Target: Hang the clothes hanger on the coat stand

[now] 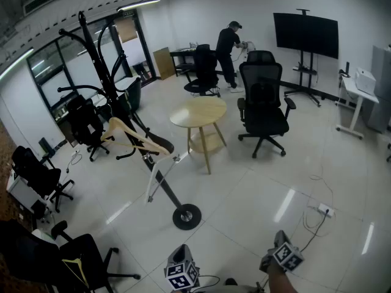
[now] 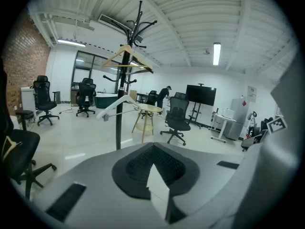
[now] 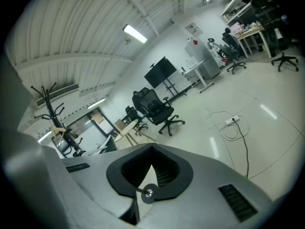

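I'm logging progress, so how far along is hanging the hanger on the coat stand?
Looks done: the wooden hanger hangs on the coat stand. In hand: nothing; the left gripper and right gripper are both shut and empty, well back from the stand. Left: nothing that I can see.

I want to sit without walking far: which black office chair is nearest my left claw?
The chair in the head view's bottom-left corner, with a yellow mark on it, beside the left claw; the others stand farther away across the room.
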A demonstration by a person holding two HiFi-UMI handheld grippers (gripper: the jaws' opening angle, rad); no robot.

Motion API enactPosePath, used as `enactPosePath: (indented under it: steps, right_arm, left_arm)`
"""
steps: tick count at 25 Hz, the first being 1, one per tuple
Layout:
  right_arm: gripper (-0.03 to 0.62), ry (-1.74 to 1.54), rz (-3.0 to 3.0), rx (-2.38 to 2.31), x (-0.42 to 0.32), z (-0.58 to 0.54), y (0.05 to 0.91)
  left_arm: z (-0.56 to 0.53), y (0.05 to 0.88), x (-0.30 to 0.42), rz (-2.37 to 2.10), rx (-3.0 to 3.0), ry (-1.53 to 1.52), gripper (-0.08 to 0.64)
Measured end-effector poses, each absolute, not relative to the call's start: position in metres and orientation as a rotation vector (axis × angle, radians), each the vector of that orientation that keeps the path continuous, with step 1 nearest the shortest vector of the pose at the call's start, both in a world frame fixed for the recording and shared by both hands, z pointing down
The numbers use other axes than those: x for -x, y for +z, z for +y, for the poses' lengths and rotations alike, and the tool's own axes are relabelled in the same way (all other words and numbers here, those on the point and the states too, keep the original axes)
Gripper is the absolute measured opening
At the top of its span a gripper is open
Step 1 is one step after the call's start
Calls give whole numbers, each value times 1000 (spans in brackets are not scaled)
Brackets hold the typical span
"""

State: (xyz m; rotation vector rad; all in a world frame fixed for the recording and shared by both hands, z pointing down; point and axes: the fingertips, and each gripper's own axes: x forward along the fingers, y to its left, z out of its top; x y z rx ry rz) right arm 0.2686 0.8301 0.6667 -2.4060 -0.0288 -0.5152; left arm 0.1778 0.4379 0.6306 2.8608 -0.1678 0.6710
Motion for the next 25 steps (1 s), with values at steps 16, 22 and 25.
enactPosePath:
  steps: [16, 22, 25]
  right_arm:
    - [0, -652, 470, 2442, -286, 382, 649]
    - [0, -639, 684, 2484, -236, 188, 619]
    - [0, -618, 803, 2488, -205, 108, 600]
  left_arm:
    - [51, 623, -57, -748, -2720, 575, 18]
    - [-108, 612, 20, -882, -2655, 464, 17]
    - [-171, 607, 56, -930, -2616, 410, 18]
